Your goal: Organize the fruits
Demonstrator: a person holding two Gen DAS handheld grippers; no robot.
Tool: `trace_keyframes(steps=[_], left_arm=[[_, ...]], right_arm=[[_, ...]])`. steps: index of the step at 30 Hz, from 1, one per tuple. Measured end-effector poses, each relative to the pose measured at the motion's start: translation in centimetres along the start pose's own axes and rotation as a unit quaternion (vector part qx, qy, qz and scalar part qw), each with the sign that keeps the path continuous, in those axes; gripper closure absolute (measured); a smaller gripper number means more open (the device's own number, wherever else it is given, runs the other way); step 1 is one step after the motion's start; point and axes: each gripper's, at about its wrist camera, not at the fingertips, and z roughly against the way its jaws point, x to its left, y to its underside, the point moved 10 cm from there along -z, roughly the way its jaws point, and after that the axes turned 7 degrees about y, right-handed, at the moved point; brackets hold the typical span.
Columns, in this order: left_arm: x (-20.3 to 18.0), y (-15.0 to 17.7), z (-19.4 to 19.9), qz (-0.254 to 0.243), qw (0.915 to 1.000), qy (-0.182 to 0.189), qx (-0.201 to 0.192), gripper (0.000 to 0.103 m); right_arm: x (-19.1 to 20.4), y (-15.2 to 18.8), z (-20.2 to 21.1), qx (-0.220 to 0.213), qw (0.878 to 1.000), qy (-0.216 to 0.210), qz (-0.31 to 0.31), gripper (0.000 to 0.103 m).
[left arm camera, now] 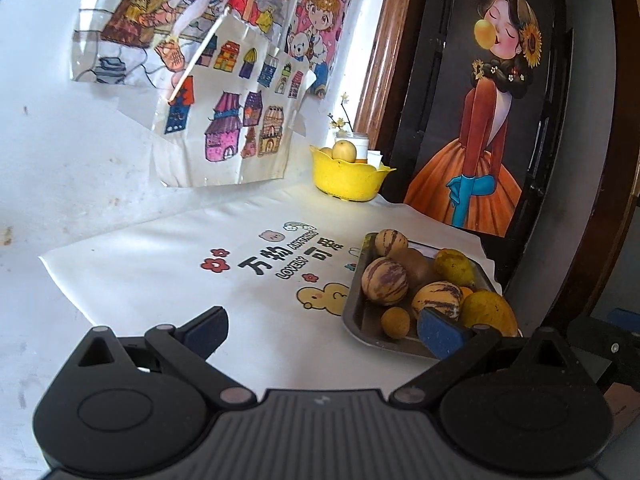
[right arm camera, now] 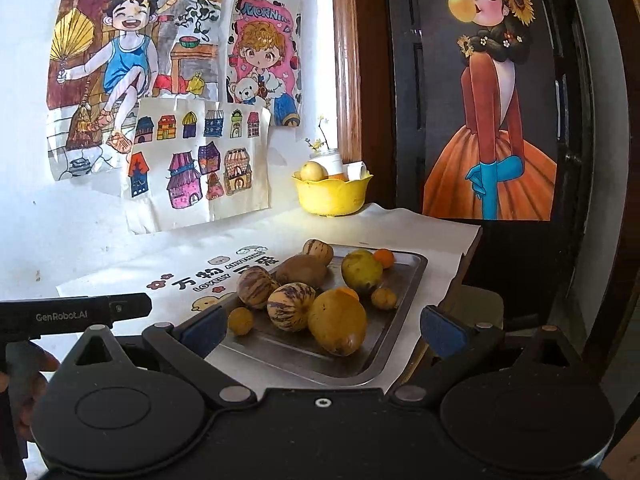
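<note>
A grey metal tray (right arm camera: 404, 280) (left arm camera: 354, 312) on the white mat holds several fruits: striped melons (right arm camera: 291, 306) (left arm camera: 385, 281), a brown kiwi (right arm camera: 302, 269), yellow fruits (right arm camera: 337, 322) (left arm camera: 490, 312) and small oranges (right arm camera: 384, 257). At the back stands a yellow bowl (right arm camera: 332, 196) (left arm camera: 347, 178) with a pale round fruit (right arm camera: 312, 171) (left arm camera: 344, 150) in it. My right gripper (right arm camera: 324, 328) is open, low before the tray's near end. My left gripper (left arm camera: 324, 330) is open over the mat, its right pad (left arm camera: 438, 332) at the tray's near corner.
Drawings hang on the white wall (right arm camera: 160, 128). A large picture of a girl in an orange dress (right arm camera: 492, 120) leans at the back right. A white jar with a flower sprig (right arm camera: 332, 160) stands behind the bowl. The mat's right edge (right arm camera: 468, 256) ends at dark furniture.
</note>
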Motion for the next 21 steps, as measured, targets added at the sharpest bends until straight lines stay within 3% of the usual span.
trace_keyframes(steps=[21], left_arm=[[1.2,1.3,3.4,-0.025,0.9986,-0.037,-0.026,0.000]], right_arm=[[1.0,2.2,1.2,-0.011,1.000,-0.016,-0.015,0.001]])
